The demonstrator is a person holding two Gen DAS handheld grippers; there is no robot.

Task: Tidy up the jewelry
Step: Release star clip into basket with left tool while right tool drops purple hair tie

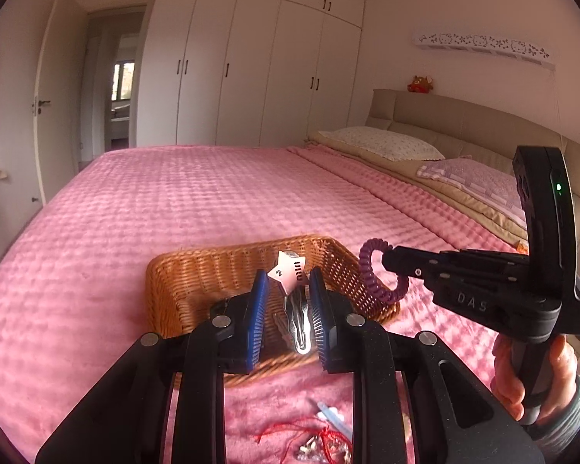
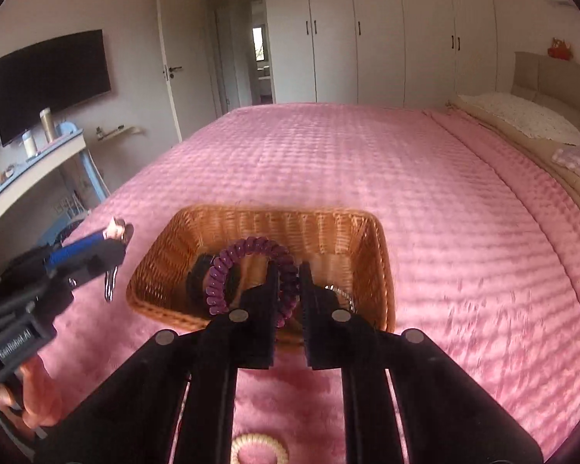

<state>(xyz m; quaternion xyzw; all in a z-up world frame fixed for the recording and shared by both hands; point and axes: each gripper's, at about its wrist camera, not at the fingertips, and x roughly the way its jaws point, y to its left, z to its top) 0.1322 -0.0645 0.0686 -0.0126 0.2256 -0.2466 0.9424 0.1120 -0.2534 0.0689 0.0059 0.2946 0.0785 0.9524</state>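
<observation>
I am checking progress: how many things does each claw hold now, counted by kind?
Star hair clip in left claw: 1
Purple spiral hair tie in right claw: 1
Total: 2

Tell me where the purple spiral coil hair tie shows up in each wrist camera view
Left wrist view: the purple spiral coil hair tie hangs right of centre from the right gripper, beside the basket's right edge.
Right wrist view: the tie sits at centre, pinched in that gripper, above the basket.
Shared landmark: the woven wicker basket on the pink bedspread.
</observation>
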